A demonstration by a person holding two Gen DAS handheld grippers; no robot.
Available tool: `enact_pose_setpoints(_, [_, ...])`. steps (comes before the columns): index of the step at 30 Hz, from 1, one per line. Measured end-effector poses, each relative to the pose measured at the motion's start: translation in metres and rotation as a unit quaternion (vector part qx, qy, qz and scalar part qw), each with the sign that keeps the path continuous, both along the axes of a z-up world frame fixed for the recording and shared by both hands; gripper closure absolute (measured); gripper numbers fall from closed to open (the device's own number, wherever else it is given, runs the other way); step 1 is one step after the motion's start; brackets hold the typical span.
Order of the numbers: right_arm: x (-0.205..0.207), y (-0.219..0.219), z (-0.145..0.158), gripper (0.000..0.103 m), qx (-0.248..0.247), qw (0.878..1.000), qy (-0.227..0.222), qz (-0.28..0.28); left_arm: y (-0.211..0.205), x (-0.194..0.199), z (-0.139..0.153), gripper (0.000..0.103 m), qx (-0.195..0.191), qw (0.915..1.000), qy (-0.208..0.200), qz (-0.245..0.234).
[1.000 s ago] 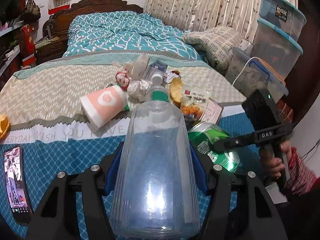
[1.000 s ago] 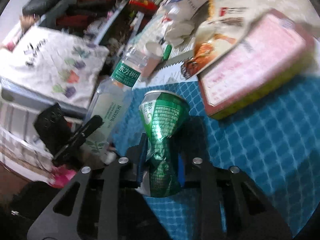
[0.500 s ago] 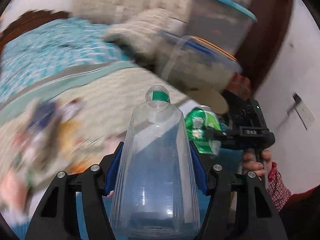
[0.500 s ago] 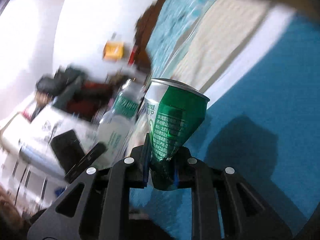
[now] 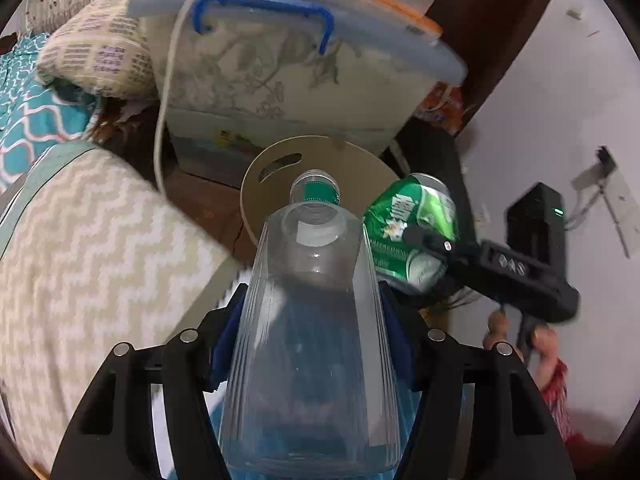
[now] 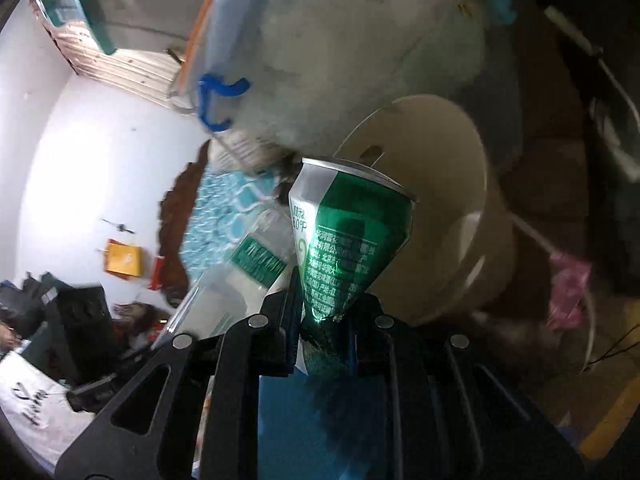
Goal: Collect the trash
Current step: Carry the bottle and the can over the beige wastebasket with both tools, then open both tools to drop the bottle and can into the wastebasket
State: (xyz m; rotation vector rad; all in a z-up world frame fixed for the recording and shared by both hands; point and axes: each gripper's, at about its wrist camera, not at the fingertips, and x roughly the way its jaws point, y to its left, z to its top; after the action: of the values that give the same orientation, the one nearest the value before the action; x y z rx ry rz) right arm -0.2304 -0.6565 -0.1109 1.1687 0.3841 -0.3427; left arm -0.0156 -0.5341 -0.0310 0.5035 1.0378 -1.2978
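Observation:
My left gripper [image 5: 312, 300] is shut on a clear plastic bottle [image 5: 312, 352] with a green neck label, its mouth pointing away from me. Just to its right, my right gripper [image 6: 324, 312] is shut on a crushed green can [image 6: 348, 240], pinched at its dented lower part. In the left wrist view the can [image 5: 412, 216] sits beside the bottle's neck. A round beige bin [image 5: 272, 160] with a handle slot stands beyond both, off the bed's edge. From the right wrist view the bin [image 6: 460, 200] lies directly behind the can, and the bottle [image 6: 240, 280] shows at the left.
A clear storage box [image 5: 280, 72] with a blue handle stands behind the bin, with more boxes stacked on it. A patterned pillow [image 5: 96, 56] and the zigzag bed cover [image 5: 80, 260] lie to the left. A white cord [image 5: 164, 80] hangs there. A person's hand [image 5: 540, 336] holds the right gripper.
Both grippers have swung right, away from the trash pile on the bed, carrying the bottle and the can. The beige bin and storage box have come into view ahead.

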Motion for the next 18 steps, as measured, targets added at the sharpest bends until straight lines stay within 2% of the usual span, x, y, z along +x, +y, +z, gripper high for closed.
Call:
enact_pose_setpoints(3, [0.016, -0.005, -0.001, 0.079, -0.021, 0.999, 0.033, -0.003, -0.03, -0.001, -0.016, 0.042, 0.028, 0.9996, 0.0, 0.002])
enact_pose_setpoints(4, [0.02, -0.008, -0.002, 0.076, -0.019, 0.999, 0.038, -0.002, -0.038, -0.002, -0.02, 0.036, 0.039, 0.9992, -0.006, 0.007])
enact_pose_setpoints(5, [0.023, -0.009, -0.002, 0.062, -0.014, 0.999, 0.039, -0.002, -0.043, -0.002, -0.021, 0.033, 0.039, 0.9991, -0.012, 0.01])
enact_pose_setpoints(6, [0.028, -0.008, -0.001, 0.037, -0.01, 0.999, 0.036, -0.009, -0.045, -0.003, -0.019, 0.03, 0.033, 0.9992, -0.018, 0.012])
enact_pose_setpoints(7, [0.023, -0.02, -0.006, 0.031, -0.013, 0.999, 0.032, -0.02, -0.046, -0.004, -0.015, 0.029, 0.025, 0.9993, -0.024, 0.015])
enact_pose_setpoints(11, [0.018, -0.018, 0.011, 0.032, -0.044, 0.998, 0.024, -0.036, -0.03, 0.004, 0.008, 0.028, -0.006, 0.9992, -0.025, 0.03])
enact_pose_setpoints(15, [0.015, 0.001, 0.03, 0.032, -0.06, 0.998, -0.003, -0.031, 0.022, 0.005, 0.035, 0.028, -0.057, 0.9971, -0.018, 0.046])
enact_pose_setpoints(18, [0.023, 0.023, 0.039, 0.032, -0.072, 0.997, -0.019, -0.005, 0.076, 0.002, 0.042, 0.028, -0.079, 0.9945, -0.03, 0.061])
